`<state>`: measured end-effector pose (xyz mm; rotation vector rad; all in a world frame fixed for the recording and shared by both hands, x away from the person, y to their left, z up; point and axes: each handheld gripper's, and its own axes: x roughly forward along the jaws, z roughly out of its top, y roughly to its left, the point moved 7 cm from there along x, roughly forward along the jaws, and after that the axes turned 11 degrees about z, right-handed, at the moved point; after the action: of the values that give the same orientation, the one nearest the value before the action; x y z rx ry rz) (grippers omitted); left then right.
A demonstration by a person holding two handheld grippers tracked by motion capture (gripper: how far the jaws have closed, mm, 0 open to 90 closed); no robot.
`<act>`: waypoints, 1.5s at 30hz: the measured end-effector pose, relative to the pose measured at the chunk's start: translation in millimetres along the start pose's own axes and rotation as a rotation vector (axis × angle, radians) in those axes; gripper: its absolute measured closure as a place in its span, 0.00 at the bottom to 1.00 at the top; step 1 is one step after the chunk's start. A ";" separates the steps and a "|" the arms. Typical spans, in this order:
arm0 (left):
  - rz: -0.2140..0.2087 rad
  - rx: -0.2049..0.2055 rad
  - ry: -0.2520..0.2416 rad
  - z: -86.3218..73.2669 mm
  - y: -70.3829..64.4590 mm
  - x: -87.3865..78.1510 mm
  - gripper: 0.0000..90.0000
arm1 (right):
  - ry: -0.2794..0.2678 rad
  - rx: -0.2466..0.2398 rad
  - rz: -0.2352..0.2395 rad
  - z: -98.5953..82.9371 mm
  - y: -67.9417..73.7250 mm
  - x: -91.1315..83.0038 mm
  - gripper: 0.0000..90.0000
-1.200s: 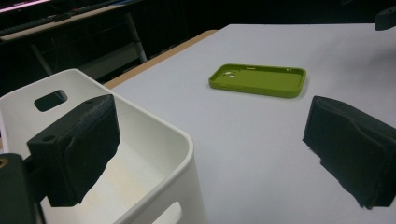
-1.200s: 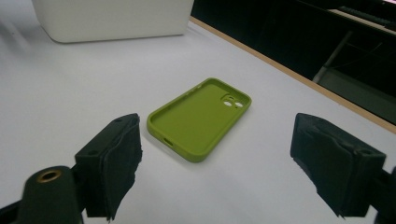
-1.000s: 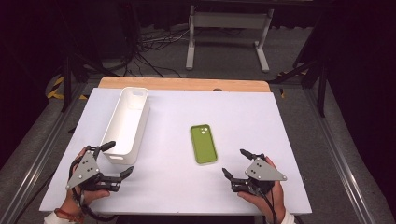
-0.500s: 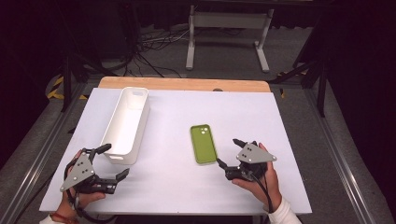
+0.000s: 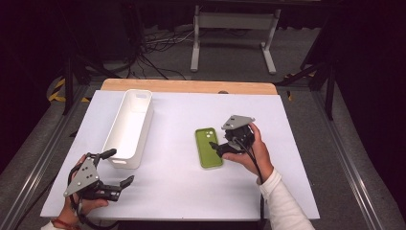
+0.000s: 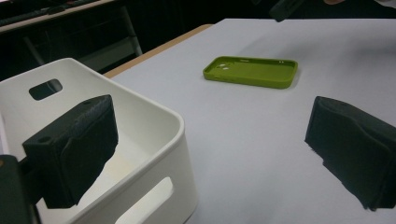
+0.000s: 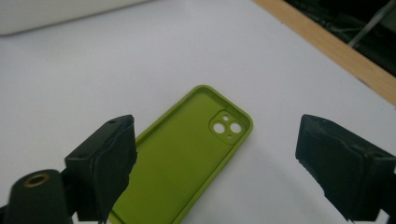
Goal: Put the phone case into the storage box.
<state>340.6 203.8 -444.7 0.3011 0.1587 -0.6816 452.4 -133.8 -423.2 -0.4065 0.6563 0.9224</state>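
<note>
A green phone case (image 5: pixel 207 143) lies inside-up in the middle of the white table (image 5: pixel 182 191). Its camera cut-out faces the far edge. My right gripper (image 5: pixel 218 148) hovers at the case's right edge, open, its jaws spread wider than the case (image 7: pixel 187 149) in the right gripper view, with nothing between them. A long white bin (image 5: pixel 129 125) stands empty to the left. My left gripper (image 5: pixel 120 166) is open just in front of the bin's near end. In the left gripper view one jaw sits over the bin's rim (image 6: pixel 154 121) and the case (image 6: pixel 252 71) lies farther off.
A wooden strip (image 5: pixel 189 86) runs along the table's far edge (image 7: pixel 327 42). Beyond it are a dark floor with cables and a metal stand (image 5: pixel 232 33). A white sleeve (image 5: pixel 282 206) comes in from the bottom right.
My right gripper has moved forward and left from the front of the table to the phone case's right edge. My left gripper slid slightly back toward the front edge.
</note>
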 end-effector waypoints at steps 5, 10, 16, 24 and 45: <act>-0.003 0.006 0.009 -1.2 0.6 0.8 0.04 | 0.100 0.027 0.012 2.5 -14.2 19.9 0.21; -0.011 0.005 0.016 -2.0 -0.7 0.9 0.04 | 0.154 0.086 0.027 2.9 -30.4 34.8 0.24; -0.025 0.018 0.033 -3.5 -3.3 2.4 0.04 | 0.258 0.131 0.021 5.5 -46.2 53.1 0.30; -0.037 0.026 0.039 -4.8 -6.7 4.7 0.04 | 0.387 0.159 0.041 6.3 -56.0 72.7 0.43; -0.084 0.062 0.058 -4.2 -21.1 7.5 0.06 | 0.529 0.257 0.116 0.6 -70.1 96.4 0.89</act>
<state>332.7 185.2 -455.2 0.3756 0.2062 -0.7621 552.8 -114.4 -484.5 -0.3858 1.2796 0.8282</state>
